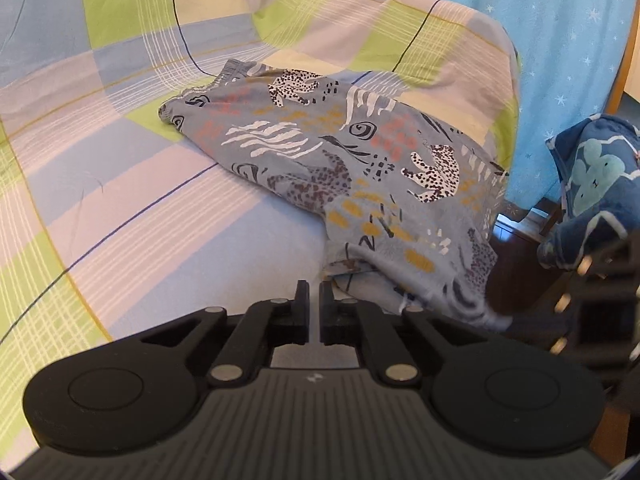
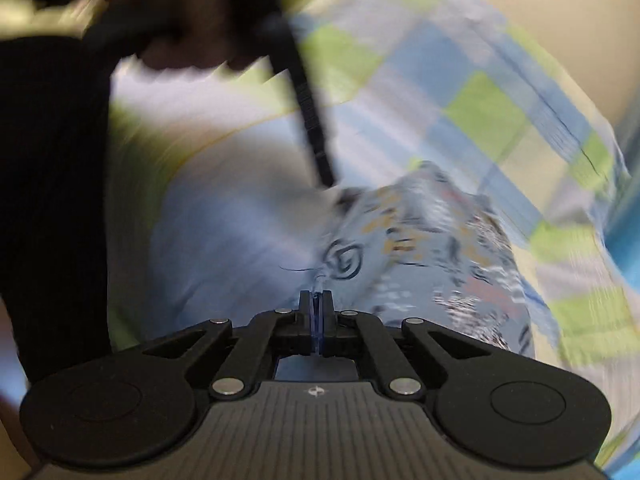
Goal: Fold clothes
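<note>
A grey-blue patterned garment (image 1: 340, 152) lies spread on a checked sheet (image 1: 120, 184), its elastic waistband at the far end. My left gripper (image 1: 314, 292) hovers low over the bare sheet just short of the garment's near edge, its fingers a narrow gap apart with nothing between them. The right wrist view is blurred by motion. There my right gripper (image 2: 316, 300) is shut on an edge of the garment (image 2: 420, 256), with a thin strip of cloth pinched between the fingers. The left wrist view shows the right gripper's body (image 1: 596, 292) at the right edge, beside the garment's lifted near corner.
A light blue star-print curtain (image 1: 560, 40) hangs behind the sheet's right end. A dark blue cloth with a cloud print (image 1: 592, 184) sits at the right. In the right wrist view a person's hand (image 2: 188, 16) holds the other gripper's handle (image 2: 312, 120); a dark sleeve (image 2: 48, 200) fills the left.
</note>
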Demonstrator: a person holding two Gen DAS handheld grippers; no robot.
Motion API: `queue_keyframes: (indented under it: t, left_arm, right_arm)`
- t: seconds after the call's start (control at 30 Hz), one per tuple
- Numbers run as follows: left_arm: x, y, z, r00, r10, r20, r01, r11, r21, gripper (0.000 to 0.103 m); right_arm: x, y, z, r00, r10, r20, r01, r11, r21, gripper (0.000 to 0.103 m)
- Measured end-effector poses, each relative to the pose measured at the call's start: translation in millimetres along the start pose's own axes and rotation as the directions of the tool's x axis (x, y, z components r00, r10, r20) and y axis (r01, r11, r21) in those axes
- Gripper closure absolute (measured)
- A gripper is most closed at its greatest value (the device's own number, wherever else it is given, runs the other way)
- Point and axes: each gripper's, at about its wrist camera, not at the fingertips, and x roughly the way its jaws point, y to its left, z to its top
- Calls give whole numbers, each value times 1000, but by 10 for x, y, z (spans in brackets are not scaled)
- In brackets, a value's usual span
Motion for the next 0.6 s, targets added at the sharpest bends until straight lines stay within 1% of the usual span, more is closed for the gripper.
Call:
queue_keyframes:
  t: [0.03, 0.07, 0.1, 0.13, 0.17, 0.2, 0.23, 0.27, 0.3, 0.33, 0.37, 0.4, 0.43, 0.5, 0.53, 0.57, 0.6]
  left_arm:
    - [-33, -14, -8, 1000, -4, 3, 4, 1000, 4, 97]
    - [-63, -28, -13, 1000, -12, 4, 12, 1000, 9, 91]
    - [-92, -46, -16, 1000, -20, 5, 20, 1000, 13, 87]
    - [-120, -67, -17, 999, -31, 7, 31, 999, 16, 83]
    - [-142, -90, -19, 999, -45, 8, 45, 999, 18, 80]
    - [-158, -115, -23, 998, -59, 8, 59, 998, 20, 79]
    - [-169, -151, -28, 998, -66, 7, 66, 997, 31, 76]
    - [-175, -195, -36, 998, -66, 7, 65, 997, 49, 74]
    - [-177, -235, -45, 998, -56, 7, 55, 996, 70, 74]
    - [-175, -267, -55, 999, -36, 9, 35, 995, 96, 74]
    - [-175, -296, -65, 1000, -15, 13, 13, 992, 123, 74]
    - [-174, -325, -75, 1000, 6, 17, -8, 989, 150, 74]
    - [-172, -350, -82, 1000, 23, 21, -27, 984, 177, 74]
    - [-169, -408, -93, 998, 51, 32, -57, 970, 235, 73]
    - [-170, -439, -99, 997, 65, 44, -74, 961, 266, 70]
    - [-174, -470, -105, 995, 79, 57, -93, 951, 295, 65]
    - [-177, -502, -109, 993, 91, 71, -110, 940, 323, 63]
  right_arm:
    - [66, 70, -1, 1000, 4, -18, -5, 999, -42, 103]
    - [121, 129, -7, 1000, 4, -30, -6, 997, -79, 103]
    - [176, 187, -13, 999, 4, -41, -8, 993, -115, 103]
    - [208, 205, -15, 999, 10, -47, -15, 993, -119, 103]
    - [222, 180, -11, 998, 17, -53, -22, 995, -98, 101]
    - [227, 132, -9, 998, 21, -58, -25, 998, -63, 95]
    - [206, 77, -17, 998, 23, -56, -24, 1000, -17, 81]
    - [175, 19, -28, 998, 22, -51, -21, 999, 32, 69]
    - [138, -20, -46, 999, 6, -47, -3, 998, 66, 65]
    - [111, -31, -62, 998, -30, -49, 33, 997, 68, 55]
    - [97, -6, -77, 995, -83, -48, 85, 996, 35, 47]
    - [100, 46, -93, 991, -125, -43, 124, 992, -25, 44]
    - [126, 85, -101, 989, -143, -41, 140, 988, -68, 39]
    - [189, 130, -107, 986, -163, -37, 158, 980, -123, 39]
    - [227, 122, -101, 985, -171, -38, 164, 978, -131, 39]
    - [264, 91, -92, 984, -173, -44, 166, 978, -123, 39]
    - [291, 59, -84, 984, -173, -48, 167, 980, -107, 39]
